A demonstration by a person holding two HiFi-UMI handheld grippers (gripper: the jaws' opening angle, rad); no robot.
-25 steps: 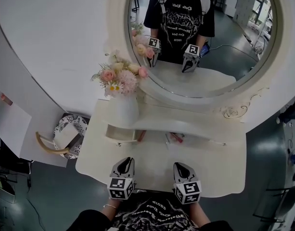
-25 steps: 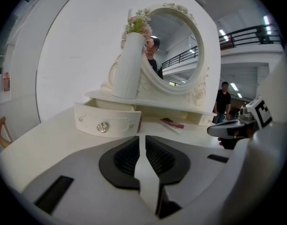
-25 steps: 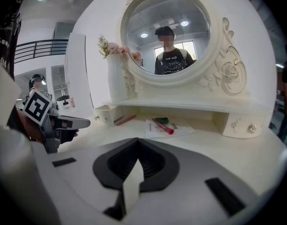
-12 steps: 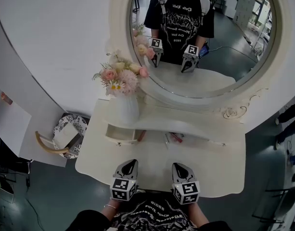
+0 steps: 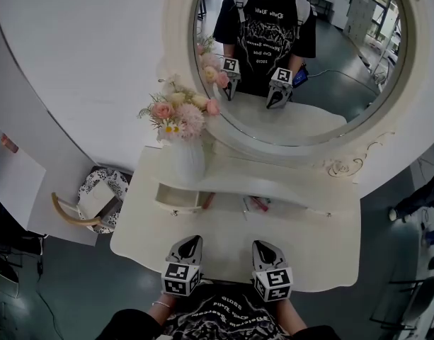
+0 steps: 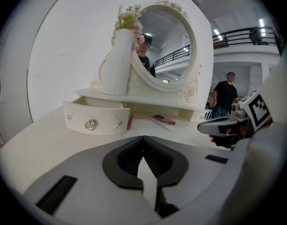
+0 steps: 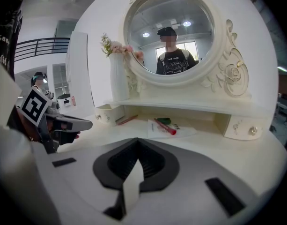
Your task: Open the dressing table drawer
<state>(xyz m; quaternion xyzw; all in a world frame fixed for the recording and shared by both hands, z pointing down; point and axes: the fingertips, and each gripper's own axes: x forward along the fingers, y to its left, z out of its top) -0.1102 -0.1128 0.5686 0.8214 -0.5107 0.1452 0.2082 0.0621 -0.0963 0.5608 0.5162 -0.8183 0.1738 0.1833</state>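
**Dressing table** (image 5: 312, 250): white, with a curved front edge; tabletop directly below the mirror.

**Mirror** (image 5: 330, 83): round, in a white carved frame; landmark for all entries here. In the glass, a person in a black printed T-shirt and both grippers reflected.

**Shelf** (image 5: 273, 179): narrow, white, right under the mirror's lower rim.

**Drawer** (image 6: 94, 121): task item. Small, white, with a rose-shaped knob (image 6: 90, 124) on its front. Below the mirror's lower left, under the shelf; pulled out from under the shelf, open top visible from the head view.

**Second drawer** (image 7: 240, 125): same make, below the mirror's lower right, pushed in.

**Vase** (image 5: 183, 163): white, ribbed, upright on the shelf at the mirror's lower left, just above the open drawer. Pink, white and yellow flowers (image 5: 175, 112) in it, against the mirror frame.

**Red pen** (image 7: 167, 127) and **paper** (image 7: 183, 131): flat on the tabletop below the mirror's centre, between the two drawers; pen lying on the paper.

**Left gripper** (image 5: 191, 244): over the tabletop's near edge, well below the mirror, left of its centre line. Jaws pressed together, nothing between them. Well apart from the open drawer.

**Right gripper** (image 5: 263, 246): beside the left one, below the mirror's centre. Jaws likewise together, holding nothing.
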